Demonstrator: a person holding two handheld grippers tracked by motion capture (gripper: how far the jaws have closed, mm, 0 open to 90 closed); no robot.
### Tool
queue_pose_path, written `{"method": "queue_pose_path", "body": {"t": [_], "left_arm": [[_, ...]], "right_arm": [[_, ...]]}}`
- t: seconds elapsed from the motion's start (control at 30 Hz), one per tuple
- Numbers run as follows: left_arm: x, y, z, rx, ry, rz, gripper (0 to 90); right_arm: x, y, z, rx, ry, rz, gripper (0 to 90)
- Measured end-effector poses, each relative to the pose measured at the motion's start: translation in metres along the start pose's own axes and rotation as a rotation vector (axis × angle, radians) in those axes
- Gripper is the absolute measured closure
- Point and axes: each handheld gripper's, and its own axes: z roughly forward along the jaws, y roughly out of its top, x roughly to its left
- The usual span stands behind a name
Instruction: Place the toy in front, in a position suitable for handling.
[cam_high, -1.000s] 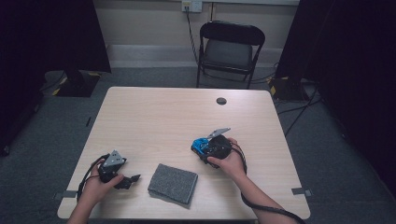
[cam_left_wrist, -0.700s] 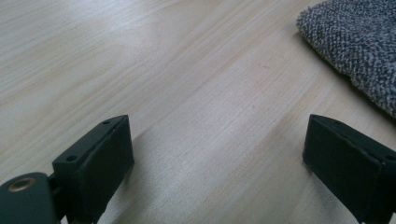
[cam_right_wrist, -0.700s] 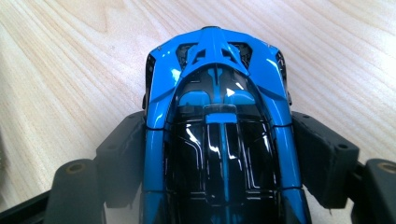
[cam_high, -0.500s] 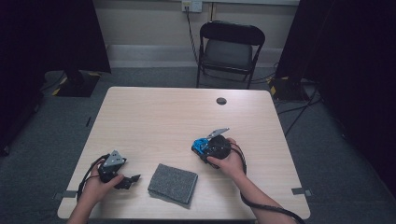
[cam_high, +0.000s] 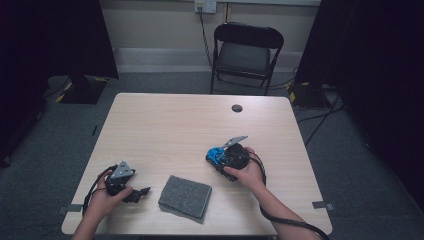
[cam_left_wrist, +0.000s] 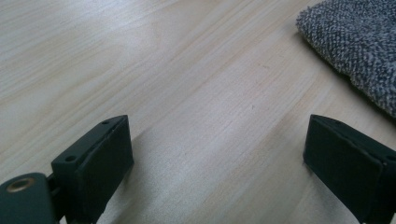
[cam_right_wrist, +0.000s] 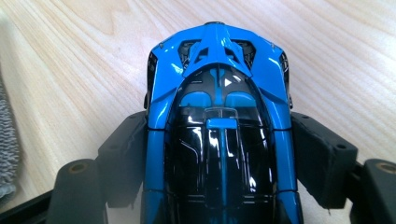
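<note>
right hand (cam_high: 245, 170) rests mid-table toward the right edge, its gripper (cam_right_wrist: 219, 140) w/ jaws just closing, pinching a glossy blue-and-black toy car (cam_right_wrist: 219, 116). left gripper (cam_left_wrist: 219, 154) near front-left corner, jaws spread over bare wood, grey knit cloth (cam_left_wrist: 355, 46) beside it.

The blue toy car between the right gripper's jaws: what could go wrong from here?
The blue toy car has glossy, curved sides; the pads of the right gripper press them, so it may slip or twist out if lifted. The grey cloth lies near, so a low swing may drag it.
</note>
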Motion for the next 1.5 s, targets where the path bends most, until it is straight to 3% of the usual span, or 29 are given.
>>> {"method": "queue_pose_path", "body": {"t": [0.3, 0.77, 1.0, 1.07, 1.2, 1.33, 1.5], "left_arm": [[0.000, 0.000, 0.000, 0.000, 0.000, 0.000, 7.6], [0.000, 0.000, 0.000, 0.000, -0.001, 0.000, 7.4], [-0.001, 0.000, 0.000, -0.001, -0.007, -0.008, 7.4], [-0.001, 0.000, 0.000, -0.001, -0.007, -0.008, 7.4], [0.000, 0.000, 0.000, 0.000, -0.003, -0.004, 7.4], [-0.001, 0.000, 0.000, -0.001, -0.007, -0.009, 7.4], [-0.001, 0.000, 0.000, -0.001, -0.006, -0.008, 7.4]], "right_arm": [[-0.001, 0.000, 0.004, -0.012, -0.008, 0.013, 25.6], [-0.001, -0.001, 0.006, -0.007, -0.009, -0.011, 25.0], [-0.003, -0.004, 0.000, -0.001, -0.001, -0.001, 20.0], [-0.002, -0.006, 0.000, 0.006, -0.004, -0.009, 20.0], [-0.004, -0.010, 0.000, -0.006, -0.004, 0.020, 20.5], [-0.003, -0.010, 0.000, -0.003, 0.005, -0.003, 25.0], [0.001, -0.008, 0.001, 0.018, -0.020, -0.009, 25.4]]}}
